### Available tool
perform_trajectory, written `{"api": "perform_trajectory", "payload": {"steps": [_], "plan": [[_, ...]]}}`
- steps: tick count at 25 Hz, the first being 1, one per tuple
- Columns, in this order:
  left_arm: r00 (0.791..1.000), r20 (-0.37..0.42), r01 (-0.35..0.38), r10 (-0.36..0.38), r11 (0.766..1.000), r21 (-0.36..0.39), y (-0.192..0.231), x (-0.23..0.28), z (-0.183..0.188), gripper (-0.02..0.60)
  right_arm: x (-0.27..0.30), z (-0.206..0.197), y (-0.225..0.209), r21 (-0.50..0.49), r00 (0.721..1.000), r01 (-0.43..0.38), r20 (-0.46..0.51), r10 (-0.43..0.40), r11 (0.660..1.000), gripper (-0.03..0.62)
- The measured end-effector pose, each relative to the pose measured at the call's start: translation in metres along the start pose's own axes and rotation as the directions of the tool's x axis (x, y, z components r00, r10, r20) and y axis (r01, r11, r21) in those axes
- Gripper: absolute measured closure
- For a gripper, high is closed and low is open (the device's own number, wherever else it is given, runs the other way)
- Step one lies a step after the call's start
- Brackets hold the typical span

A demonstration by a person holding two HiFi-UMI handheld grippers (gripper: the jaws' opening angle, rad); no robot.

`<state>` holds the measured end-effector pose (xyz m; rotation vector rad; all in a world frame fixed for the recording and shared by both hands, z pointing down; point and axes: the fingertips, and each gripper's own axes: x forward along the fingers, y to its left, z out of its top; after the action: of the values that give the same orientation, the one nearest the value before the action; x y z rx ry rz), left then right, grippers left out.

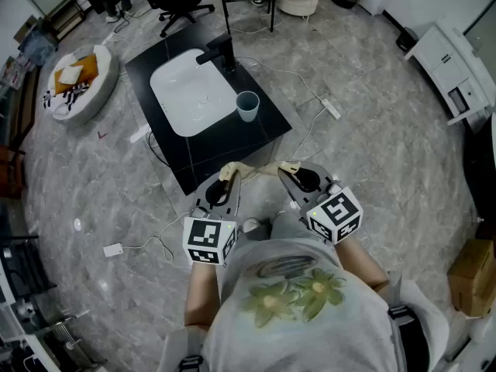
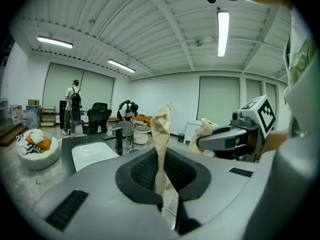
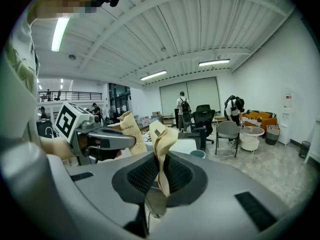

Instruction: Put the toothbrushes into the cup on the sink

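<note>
L gripper [image 1: 225,178], R gripper [image 1: 288,175] each grip wrapped toothbrush [image 2: 161,134].

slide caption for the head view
Left gripper and right gripper each hold a wrapped toothbrush, facing the cup on the sink

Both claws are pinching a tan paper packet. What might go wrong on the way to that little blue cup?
The left gripper and right gripper each pinch a tan paper-wrapped toothbrush only by its crumpled wrapper, so one may slip or bend. The small pale blue cup looks light and stands near the edge of the black counter; a long toothbrush dropped in askew might tip it.
</note>
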<state>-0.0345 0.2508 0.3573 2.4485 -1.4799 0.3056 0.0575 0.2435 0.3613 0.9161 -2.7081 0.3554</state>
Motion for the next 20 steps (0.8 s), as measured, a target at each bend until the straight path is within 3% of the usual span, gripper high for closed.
{"api": "perform_trajectory", "payload": {"steps": [9,20], "plan": [[1.000,0.010,0.011,-0.011,1.000,-0.002,0.010,0.013,-0.012,0.539,0.001,-0.016,-0.015,0.021,0.999,0.049,0.004,-0.049,0.999,0.536],[1.000,-0.019,0.013,-0.013,1.000,0.010,0.038,0.068,0.012,0.540,0.038,0.024,-0.080,0.038,0.997,0.065,0.043,-0.067,0.997,0.536]]}}
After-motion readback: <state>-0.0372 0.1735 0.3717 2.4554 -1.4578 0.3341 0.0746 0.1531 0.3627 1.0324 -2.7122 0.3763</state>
